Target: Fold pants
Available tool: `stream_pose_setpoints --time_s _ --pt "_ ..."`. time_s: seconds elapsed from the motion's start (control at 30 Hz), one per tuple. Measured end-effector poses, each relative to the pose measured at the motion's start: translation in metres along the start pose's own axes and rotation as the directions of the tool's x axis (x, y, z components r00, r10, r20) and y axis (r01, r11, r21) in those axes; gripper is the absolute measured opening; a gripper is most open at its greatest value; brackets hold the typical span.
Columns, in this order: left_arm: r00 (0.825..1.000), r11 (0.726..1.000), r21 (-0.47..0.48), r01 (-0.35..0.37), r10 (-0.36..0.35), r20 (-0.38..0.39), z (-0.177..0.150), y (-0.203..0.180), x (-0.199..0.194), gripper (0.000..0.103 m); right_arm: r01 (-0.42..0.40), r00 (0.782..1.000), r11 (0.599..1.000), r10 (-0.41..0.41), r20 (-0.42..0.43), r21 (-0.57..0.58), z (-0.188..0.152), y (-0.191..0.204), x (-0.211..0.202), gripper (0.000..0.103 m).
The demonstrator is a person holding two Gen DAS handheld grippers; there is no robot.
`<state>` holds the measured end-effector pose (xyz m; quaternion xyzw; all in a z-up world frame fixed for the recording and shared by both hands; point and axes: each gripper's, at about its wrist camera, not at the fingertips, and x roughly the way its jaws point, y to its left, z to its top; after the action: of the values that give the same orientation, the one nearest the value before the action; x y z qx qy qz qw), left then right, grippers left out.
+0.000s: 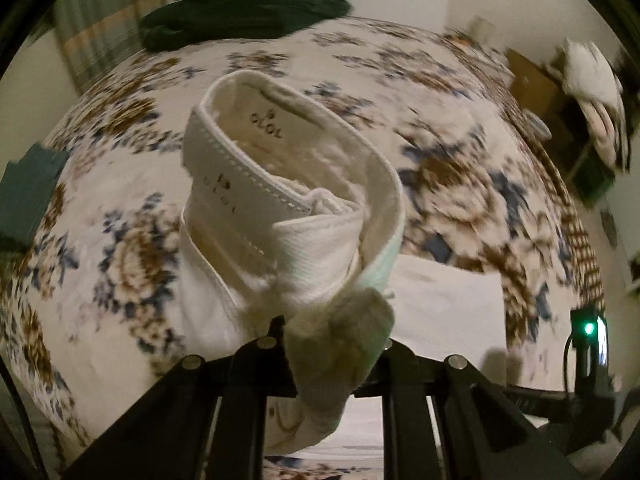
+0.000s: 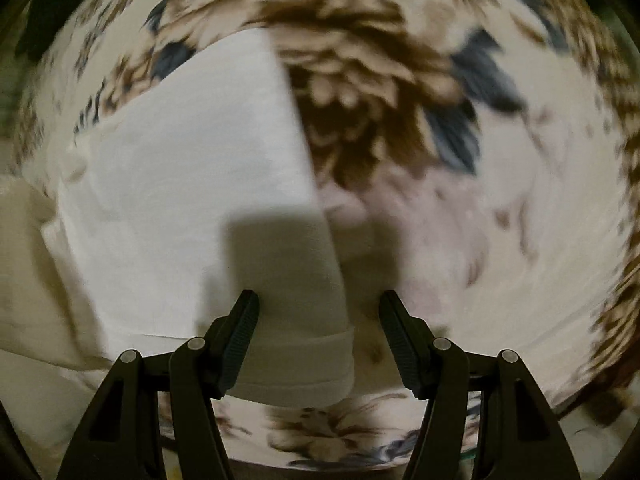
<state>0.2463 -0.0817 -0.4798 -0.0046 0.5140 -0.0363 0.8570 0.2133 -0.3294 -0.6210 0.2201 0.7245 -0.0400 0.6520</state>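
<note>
White pants (image 1: 280, 200) hang bunched from my left gripper (image 1: 332, 332), which is shut on the waistband; the open waist with its printed size marks faces the camera above the floral bedspread (image 1: 120, 260). The fabric hides the left fingertips. In the right wrist view a flat white pant leg (image 2: 192, 200) lies on the bedspread (image 2: 520, 200), its hem (image 2: 296, 376) at the bottom. My right gripper (image 2: 318, 336) is open and empty, its jaws straddling the leg's right edge just above the hem.
A dark green garment pile (image 1: 248, 4) lies at the far end of the bed. A teal folded item (image 1: 28, 196) sits at the left edge. A wooden nightstand (image 1: 532, 84) and white clothes (image 1: 596, 92) are at the right.
</note>
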Motion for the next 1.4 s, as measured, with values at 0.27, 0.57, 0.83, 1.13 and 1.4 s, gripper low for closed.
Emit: stream_pose_setpoints --time_s 0.27,0.57,0.83,1.13,1.4 --pt "0.997 0.993 0.116 0.007 0.001 -0.071 -0.022 -0.061 0.029 0.012 -0.229 0.972 0.955 0.235 -0.012 0.189 0.006 -0.054 0.003 0.065" --pt "0.993 0.978 0.208 0.024 0.001 -0.117 -0.046 -0.103 0.042 0.012 -0.414 0.897 0.839 0.443 0.0 0.352 0.012 -0.109 0.017 0.065" --pt "0.989 0.936 0.35 0.045 0.008 -0.149 -0.074 -0.147 0.054 0.012 -0.547 0.799 0.683 0.599 0.057 0.484 0.0 -0.161 0.029 0.065" --pt "0.969 0.923 0.363 0.128 -0.037 -0.246 -0.073 -0.163 0.056 0.053 -0.593 0.767 0.635 0.633 0.106 0.496 0.0 -0.189 0.007 0.067" --pt "0.963 0.984 0.08 0.161 -0.139 -0.231 -0.036 -0.099 0.01 0.098 -0.567 0.81 0.715 0.574 0.12 0.408 0.033 -0.145 -0.034 0.069"
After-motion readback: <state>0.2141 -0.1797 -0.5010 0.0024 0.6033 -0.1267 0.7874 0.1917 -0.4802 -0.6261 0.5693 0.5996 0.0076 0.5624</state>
